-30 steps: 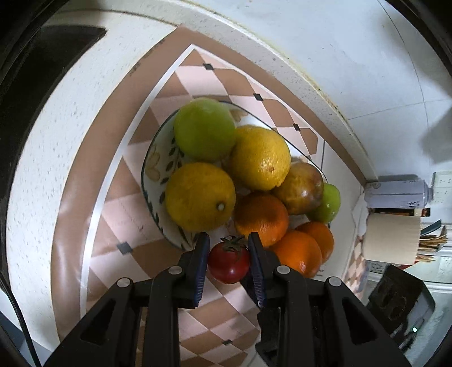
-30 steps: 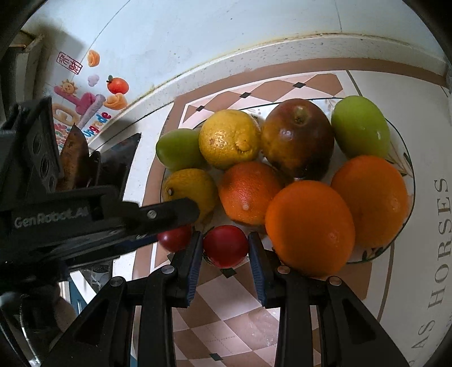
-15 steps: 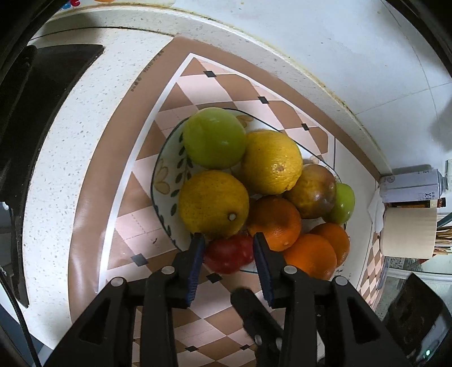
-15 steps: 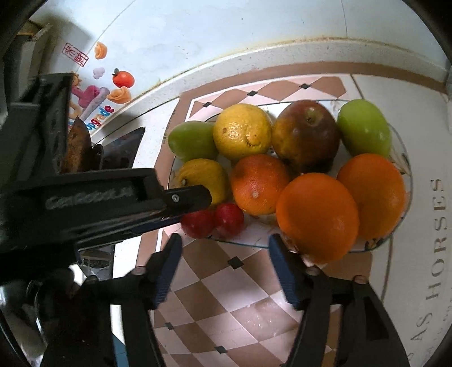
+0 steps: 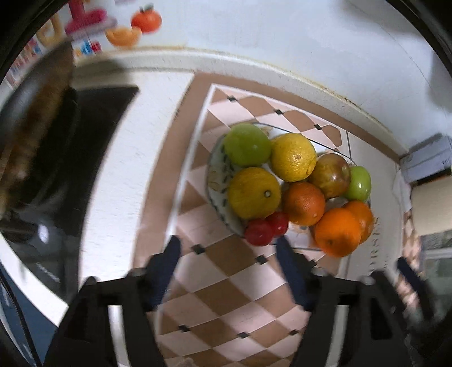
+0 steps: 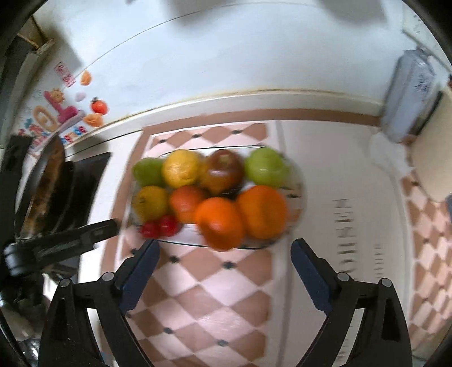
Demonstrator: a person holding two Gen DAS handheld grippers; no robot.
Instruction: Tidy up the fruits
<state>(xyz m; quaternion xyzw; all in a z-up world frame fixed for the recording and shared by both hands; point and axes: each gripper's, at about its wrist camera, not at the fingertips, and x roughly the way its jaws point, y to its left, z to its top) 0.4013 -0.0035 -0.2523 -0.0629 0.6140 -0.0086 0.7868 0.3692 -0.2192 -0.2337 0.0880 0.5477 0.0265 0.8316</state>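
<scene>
A patterned plate (image 5: 217,169) piled w/ fruit sits on a checkered pink-and-brown mat (image 5: 226,296) on a white speckled counter (image 5: 135,158); the plate is the landmark for everything below.

Left wrist view: the left gripper (image 5: 227,262) is spread wide, nothing between its blue-padded fingers (image 5: 166,268), hanging over the mat just short of the plate's near edge. On the plate's near edge, two small red tomatoes (image 5: 265,228) sit touching each other. Behind them a yellow lemon (image 5: 254,192), w/ a green fruit (image 5: 246,144) at the plate's far-left side and a second lemon (image 5: 293,157) beside it. Toward the plate's middle: an orange (image 5: 304,203), a reddish-brown apple (image 5: 330,175) and a small green apple (image 5: 359,183). Two more oranges (image 5: 337,232) crowd the plate's right end. Left of the plate, well apart, lies a dark stovetop (image 5: 93,135) w/ a pan (image 5: 36,113) above it. Fruit stickers (image 5: 135,25) mark the wall beyond the plate.

Right wrist view (blurred): the right gripper (image 6: 224,251) is also spread wide and holds nothing, its fingers (image 6: 141,268) over the mat just short of the plate (image 6: 299,192). The tomatoes (image 6: 159,227) show at the plate's near-left corner, oranges (image 6: 240,217) at the near-right. A black part of the left gripper (image 6: 65,242) pokes in from the left, near the plate's left side. A pale box (image 6: 409,96) stands well off to the plate's right, by the wall.
</scene>
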